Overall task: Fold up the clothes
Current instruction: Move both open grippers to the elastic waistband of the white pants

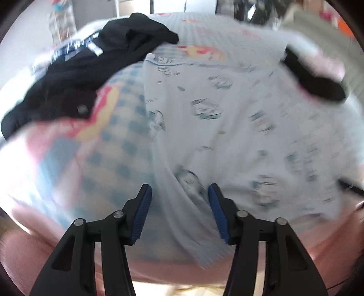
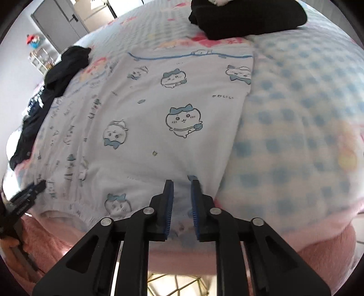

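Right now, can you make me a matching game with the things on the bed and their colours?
Things:
1. Cat shirt
2. Bedspread
3. Folded clothes
4. Gripper pads

Colours:
A. Solid black
B. Dark blue
C. Pale with blue cartoon cats
D. Blue and white checks

Pairs: 1-C, 2-D, 3-A, 4-B
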